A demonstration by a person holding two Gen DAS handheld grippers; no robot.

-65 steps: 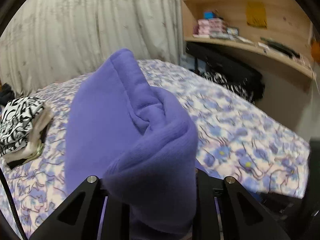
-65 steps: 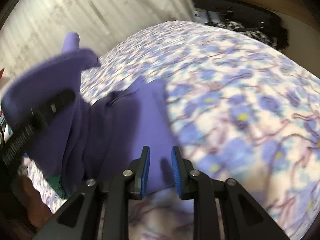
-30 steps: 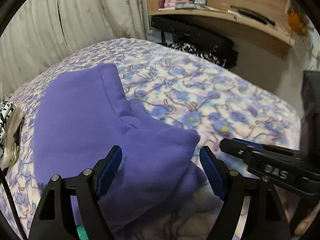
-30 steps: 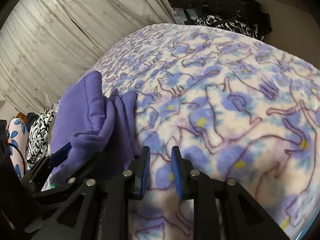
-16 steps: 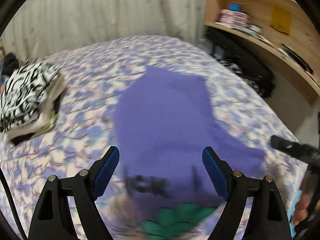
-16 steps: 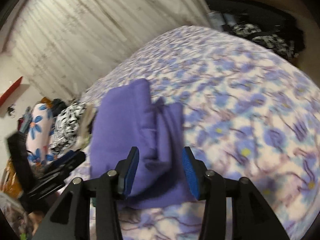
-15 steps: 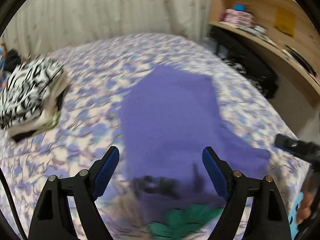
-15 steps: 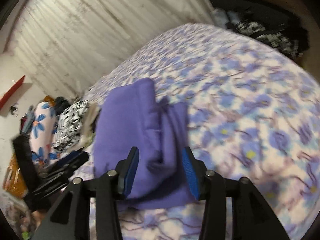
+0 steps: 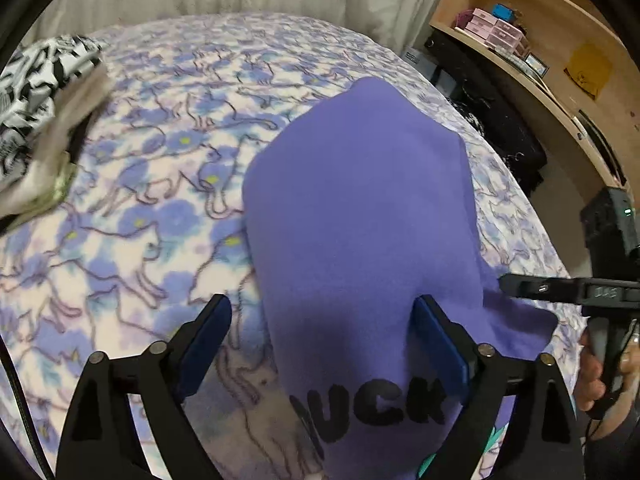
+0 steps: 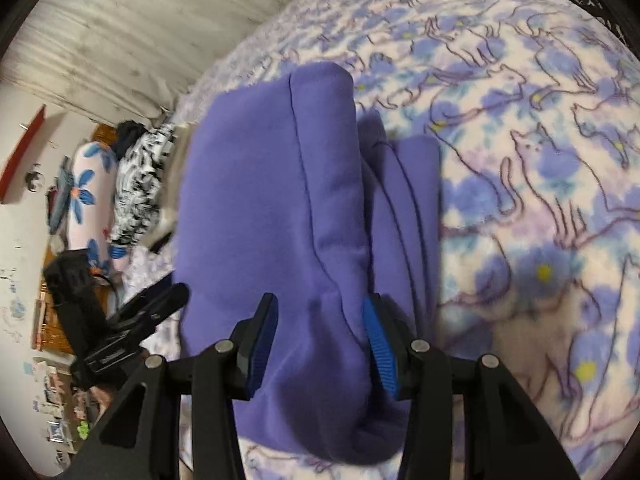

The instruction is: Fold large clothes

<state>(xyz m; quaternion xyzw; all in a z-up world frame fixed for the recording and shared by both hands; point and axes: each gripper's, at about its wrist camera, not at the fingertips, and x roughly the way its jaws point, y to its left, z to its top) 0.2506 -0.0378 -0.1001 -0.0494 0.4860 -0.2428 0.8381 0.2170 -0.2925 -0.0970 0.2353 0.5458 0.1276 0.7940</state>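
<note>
Since the earlier view, both grippers are drawing back over the purple sweatshirt [image 9: 360, 216], which is now lying folded and flat instead of hanging bunched in the left tool. Left gripper [image 9: 320, 352]: jaws have just been opening and are standing wide, with the printed near end of the garment lying between them; the right-hand pad looks to be brushing the cloth, but nothing is being pinched. Right gripper [image 10: 320, 344]: jaws are standing half apart, straddling the thick rolled fold at the near end without visibly squeezing it. Sweatshirt: resting on the cat-print blanket [image 9: 132, 216], directly ahead of and beneath both tools, with stacked layers showing beside the right jaw. Handling, as judged: soft, thick fleece, light, limp, not fragile, and likely holding its folds loosely. Best hold: a doubled edge or a corner, pinched through all layers, one tool at each end. Zebra-print clothes [image 9: 36, 92] are sitting well off to the left.
</note>
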